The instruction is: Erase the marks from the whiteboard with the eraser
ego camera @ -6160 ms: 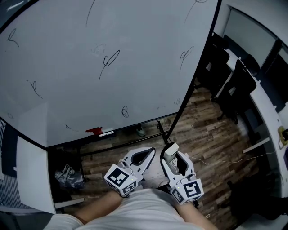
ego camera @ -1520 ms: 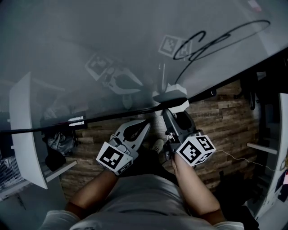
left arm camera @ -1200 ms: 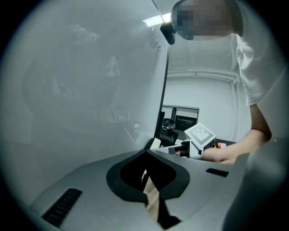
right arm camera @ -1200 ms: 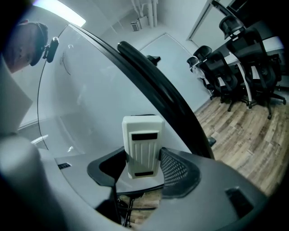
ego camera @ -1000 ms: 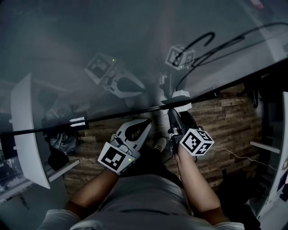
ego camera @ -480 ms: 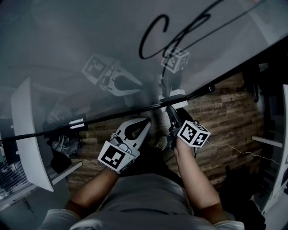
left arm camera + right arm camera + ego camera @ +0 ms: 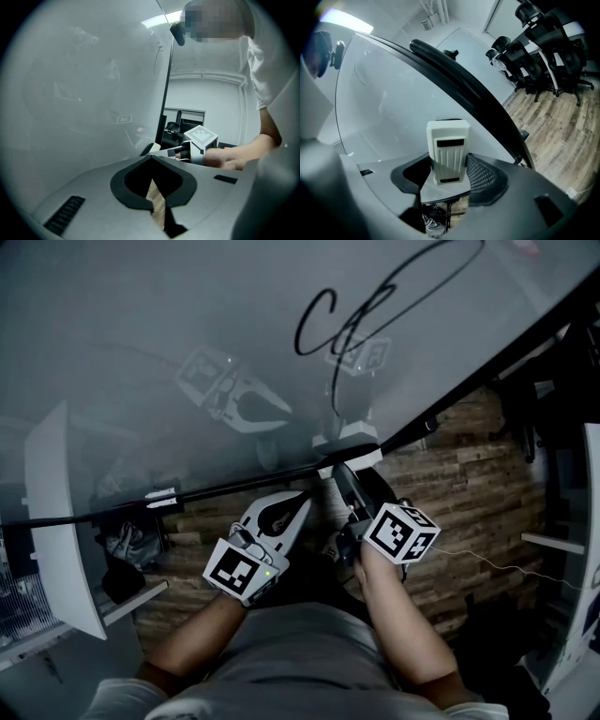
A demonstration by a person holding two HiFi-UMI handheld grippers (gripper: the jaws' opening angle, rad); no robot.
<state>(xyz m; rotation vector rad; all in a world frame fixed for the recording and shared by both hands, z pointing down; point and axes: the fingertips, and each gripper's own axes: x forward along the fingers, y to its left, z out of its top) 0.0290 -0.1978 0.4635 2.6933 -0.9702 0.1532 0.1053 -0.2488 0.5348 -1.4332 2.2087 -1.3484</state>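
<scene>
My right tongs [image 7: 446,174] were clamped on the lower end of the eraser [image 7: 447,147], at the bottom edge of the whiteboard [image 7: 187,334], mid-frame in the head view. My left tongs [image 7: 151,158] were closed and empty. With so little gripped, I judged that hard pressing could lever it loose. Its long axis ran up-frame, free end pointing away from the tongs.

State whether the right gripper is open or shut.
Shut on the eraser. The right gripper clamps the white eraser between its two jaws, as its own view shows, with the whiteboard behind.
</scene>
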